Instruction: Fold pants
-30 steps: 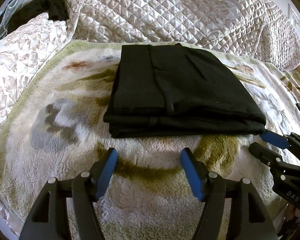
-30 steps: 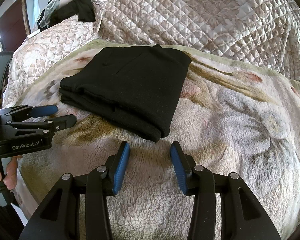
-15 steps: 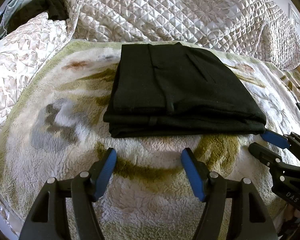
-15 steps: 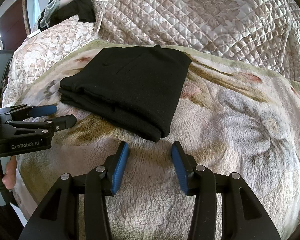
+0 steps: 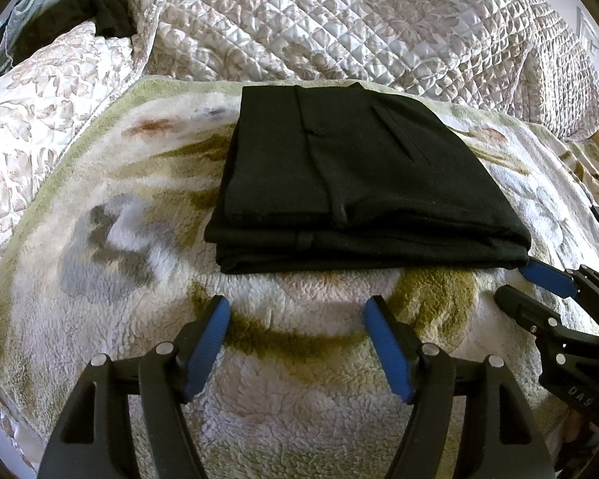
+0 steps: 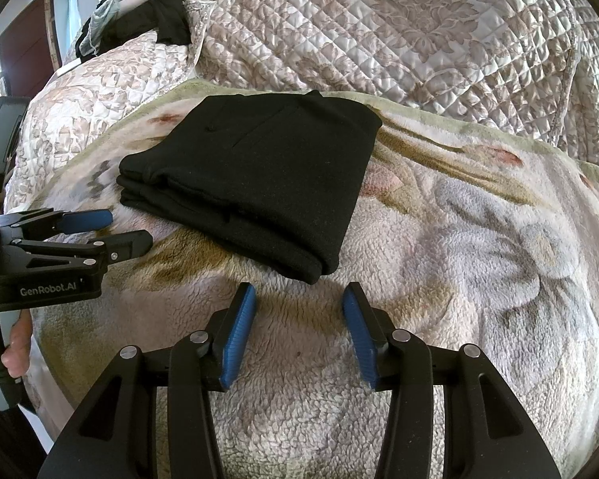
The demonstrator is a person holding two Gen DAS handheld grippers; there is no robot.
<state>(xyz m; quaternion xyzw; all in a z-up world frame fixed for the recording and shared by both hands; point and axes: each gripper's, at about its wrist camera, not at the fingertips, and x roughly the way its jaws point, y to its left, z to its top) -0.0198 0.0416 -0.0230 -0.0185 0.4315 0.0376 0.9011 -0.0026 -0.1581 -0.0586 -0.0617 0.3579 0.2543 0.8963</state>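
While folded pants (image 5: 355, 183) lie ahead, left tool (image 5: 295, 343) apart, empty.

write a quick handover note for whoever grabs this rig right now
Left hand-held gripper: open, empty, just short of the pants' near edge.
Right hand-held gripper: open, empty, at the near right corner.
Black fabric pants: folded into a neat layered rectangle on the fleecy floral blanket.
Done: folding looks complete.
Left: probably nothing, at most tidying an edge.
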